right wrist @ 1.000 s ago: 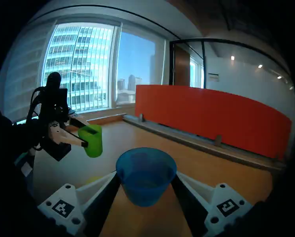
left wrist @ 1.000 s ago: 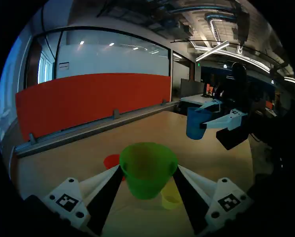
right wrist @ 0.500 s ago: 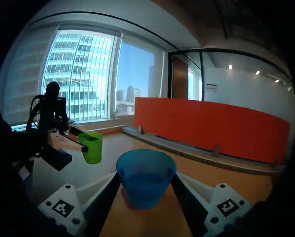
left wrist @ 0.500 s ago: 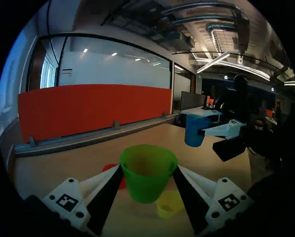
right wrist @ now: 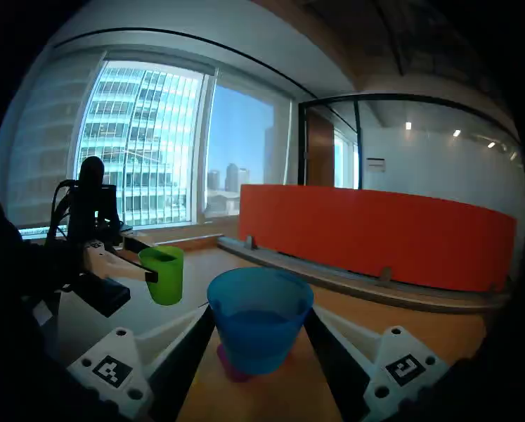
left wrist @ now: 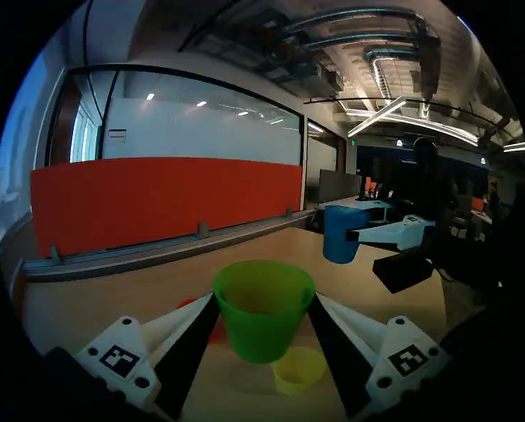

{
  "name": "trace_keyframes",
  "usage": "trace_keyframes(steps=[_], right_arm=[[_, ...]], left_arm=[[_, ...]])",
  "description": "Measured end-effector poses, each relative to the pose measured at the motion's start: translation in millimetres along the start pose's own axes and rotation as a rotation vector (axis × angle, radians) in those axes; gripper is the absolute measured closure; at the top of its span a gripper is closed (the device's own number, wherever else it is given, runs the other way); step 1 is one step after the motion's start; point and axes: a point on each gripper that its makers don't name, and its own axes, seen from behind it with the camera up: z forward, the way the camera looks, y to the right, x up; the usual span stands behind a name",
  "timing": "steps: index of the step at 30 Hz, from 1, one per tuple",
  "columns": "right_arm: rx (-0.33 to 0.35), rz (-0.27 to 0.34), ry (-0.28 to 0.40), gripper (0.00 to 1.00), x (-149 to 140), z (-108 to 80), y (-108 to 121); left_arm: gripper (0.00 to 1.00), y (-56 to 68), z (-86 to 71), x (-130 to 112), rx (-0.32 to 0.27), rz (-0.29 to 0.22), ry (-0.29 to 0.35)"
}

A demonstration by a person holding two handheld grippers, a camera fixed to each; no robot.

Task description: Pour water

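Tabletop [left wrist: 121,302]: pale wood, with an orange partition [left wrist: 157,200] along its far edge.

Change over the last second: both cups have come from a lean to upright, and both views have levelled with them. In each view the far cup now sits squarely in the other claw. Neither rim is over the other, and the cups hang well apart. My reading is that any tipping has been undone, so this is either a finished pour or a reset before one. I cannot tell which.

Left gripper [left wrist: 262,301]: fingers clamped on the sides of the green cup [left wrist: 263,316], held above the tabletop away from the far edge.
Right gripper [right wrist: 259,314]: fingers clamped on the blue cup [right wrist: 260,327], also held off the tabletop.

Blue cup: translucent, and a darker band low inside suggests water part-way up. Rim level.
Green cup: open mouth with a paler patch at the bottom. Whether it holds water is unclear.

Small items standing on the tabletop: a yellow cup [left wrist: 299,369] below the green one, a red cup [left wrist: 218,329] mostly hidden behind it, and a pink cup [right wrist: 230,366] under the blue one.
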Motion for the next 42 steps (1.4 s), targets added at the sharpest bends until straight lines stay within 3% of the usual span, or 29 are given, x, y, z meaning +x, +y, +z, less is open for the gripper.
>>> trace_keyframes(steps=[18,30,42], right_arm=[[0.033,-0.047,-0.013,0.11,14,7.7,-2],[0.075,-0.172,0.000,0.11,46,15.5,-14],[0.094,-0.350,0.013,0.11,84,22.3,-22]], left_arm=[[0.13,14.7,3.2,3,-0.017,0.022,0.013],[0.13,30.0,9.7,2,-0.036,0.032,0.009],[0.13,45.5,16.4,3,-0.065,0.024,0.010]])
